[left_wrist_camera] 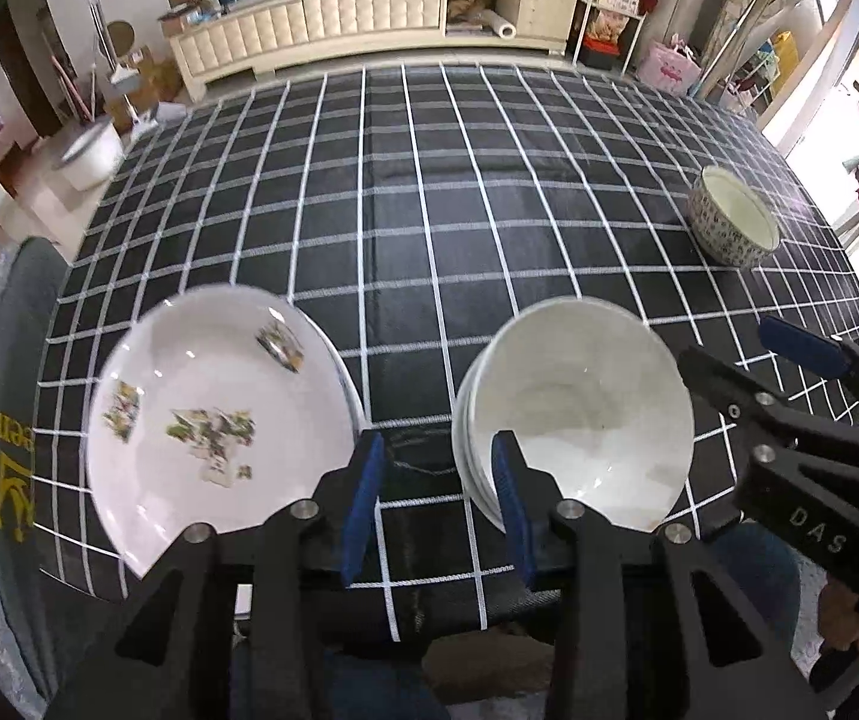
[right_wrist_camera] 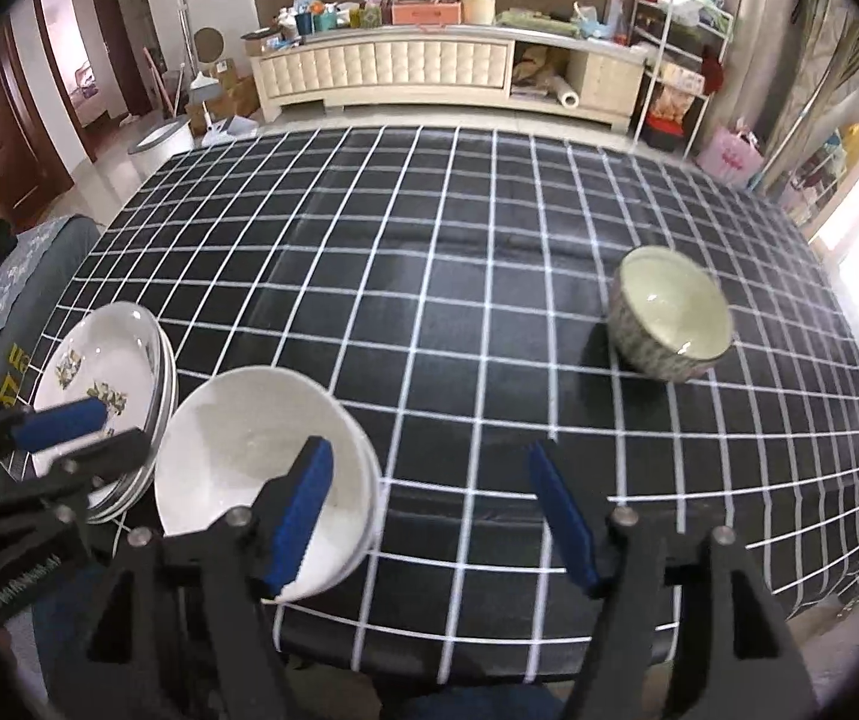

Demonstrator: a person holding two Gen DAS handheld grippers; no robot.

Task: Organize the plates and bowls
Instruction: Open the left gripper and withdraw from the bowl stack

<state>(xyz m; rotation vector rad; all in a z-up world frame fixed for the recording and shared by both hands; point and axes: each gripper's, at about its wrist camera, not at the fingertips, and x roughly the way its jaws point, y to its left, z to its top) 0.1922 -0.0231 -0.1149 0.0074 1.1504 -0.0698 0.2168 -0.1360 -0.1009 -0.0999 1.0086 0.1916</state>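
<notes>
A stack of white plates [left_wrist_camera: 219, 420] with flower prints lies near the table's front left edge, also seen in the right wrist view as plates [right_wrist_camera: 105, 372]. Right of it stands a stack of white bowls [left_wrist_camera: 579, 408], shown too as bowls [right_wrist_camera: 249, 450]. A patterned bowl [left_wrist_camera: 732, 222] with a pale inside stands alone at the right, nearer in the other view [right_wrist_camera: 669, 318]. My left gripper [left_wrist_camera: 438, 444] hangs open over bare cloth between the two stacks. My right gripper [right_wrist_camera: 429, 453] is wide open just right of the white bowls, with nothing between its fingers.
A black cloth with white checks [left_wrist_camera: 429, 210] covers the table. A grey-cushioned chair [left_wrist_camera: 3, 390] stands at the table's left edge. On the floor beyond the far left corner is a white bin [right_wrist_camera: 159, 147]. A cream cabinet [right_wrist_camera: 399, 72] lines the back wall.
</notes>
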